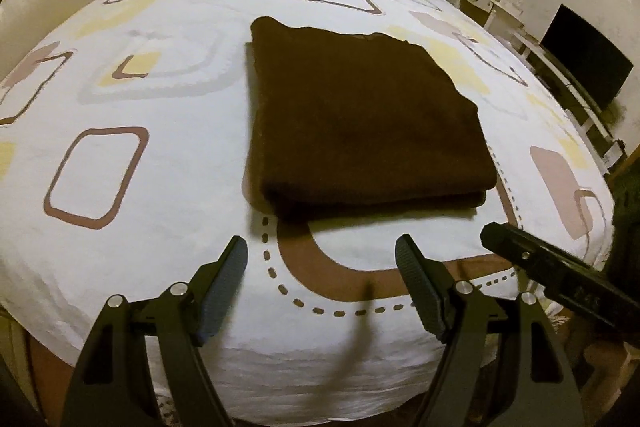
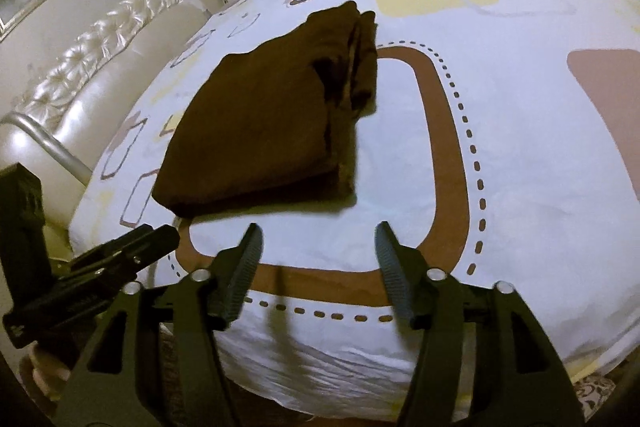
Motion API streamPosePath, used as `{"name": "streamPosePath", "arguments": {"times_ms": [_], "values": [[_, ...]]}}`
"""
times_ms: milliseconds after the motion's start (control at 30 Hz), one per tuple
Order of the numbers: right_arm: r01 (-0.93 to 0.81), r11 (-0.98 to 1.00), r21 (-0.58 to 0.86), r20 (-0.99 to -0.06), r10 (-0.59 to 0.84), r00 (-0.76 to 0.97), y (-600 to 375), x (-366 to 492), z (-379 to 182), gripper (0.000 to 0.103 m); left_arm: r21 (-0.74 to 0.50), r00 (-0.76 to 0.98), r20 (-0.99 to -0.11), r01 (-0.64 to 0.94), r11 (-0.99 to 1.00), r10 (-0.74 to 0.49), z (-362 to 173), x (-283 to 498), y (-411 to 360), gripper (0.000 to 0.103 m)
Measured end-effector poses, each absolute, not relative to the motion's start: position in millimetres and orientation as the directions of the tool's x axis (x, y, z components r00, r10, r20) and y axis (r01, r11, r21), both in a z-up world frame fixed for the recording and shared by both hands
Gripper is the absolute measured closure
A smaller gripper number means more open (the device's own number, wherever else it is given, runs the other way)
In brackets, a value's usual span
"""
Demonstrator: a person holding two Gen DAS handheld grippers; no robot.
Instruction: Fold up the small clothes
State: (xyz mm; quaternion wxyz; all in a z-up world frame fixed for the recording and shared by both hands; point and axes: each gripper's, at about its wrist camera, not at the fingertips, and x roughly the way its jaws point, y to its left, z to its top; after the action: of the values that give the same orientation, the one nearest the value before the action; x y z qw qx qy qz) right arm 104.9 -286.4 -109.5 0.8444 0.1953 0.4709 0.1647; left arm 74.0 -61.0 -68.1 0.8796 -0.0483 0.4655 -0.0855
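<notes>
Left wrist cam sits low over the near edge of the bed [image 1: 168,187], looking down-fwd past its own fingers [image 1: 224,279], folded brown cloth [image 1: 352,115] dead ahead, close. Right wrist cam does the same from further right, rolled a bit, cloth [image 2: 264,123] up-left. Both share the cloth and the brown loop print [image 1: 320,267]; each catches the other gripper at its frame edge.

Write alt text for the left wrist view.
A folded dark brown garment lies flat on a white patterned bedsheet. The open left gripper hovers before it, empty, and the right gripper reaches in from the right.
</notes>
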Motion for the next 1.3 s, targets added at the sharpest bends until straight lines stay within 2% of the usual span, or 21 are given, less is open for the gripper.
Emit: {"name": "streamPosePath", "arguments": {"times_ms": [300,533,667,1300], "values": [[-0.121,0.913,0.389,-0.746,0.389,0.541,-268.1,95.2,-99.7,0.031,-0.106,0.585,-0.8,0.078,0.991,-0.131,-63.6,63.6,-60.9,0.027],[-0.113,0.925,0.362,-0.742,0.359,0.566,-264.3,92.1,-94.7,0.02,-0.101,0.604,-0.789,0.054,0.993,-0.113,-61.7,59.9,-58.0,0.025],[-0.102,0.933,0.346,-0.736,0.337,0.587,-265.3,90.3,-89.6,0.017,-0.093,0.618,-0.778,0.063,0.994,-0.112,-58.6,57.2,-60.4,0.024],[-0.105,0.941,0.321,-0.721,0.315,0.617,-259.9,91.3,-80.7,0.015,-0.084,0.646,-0.759,0.028,0.996,-0.082,-53.0,55.3,-62.1,0.019]]}}
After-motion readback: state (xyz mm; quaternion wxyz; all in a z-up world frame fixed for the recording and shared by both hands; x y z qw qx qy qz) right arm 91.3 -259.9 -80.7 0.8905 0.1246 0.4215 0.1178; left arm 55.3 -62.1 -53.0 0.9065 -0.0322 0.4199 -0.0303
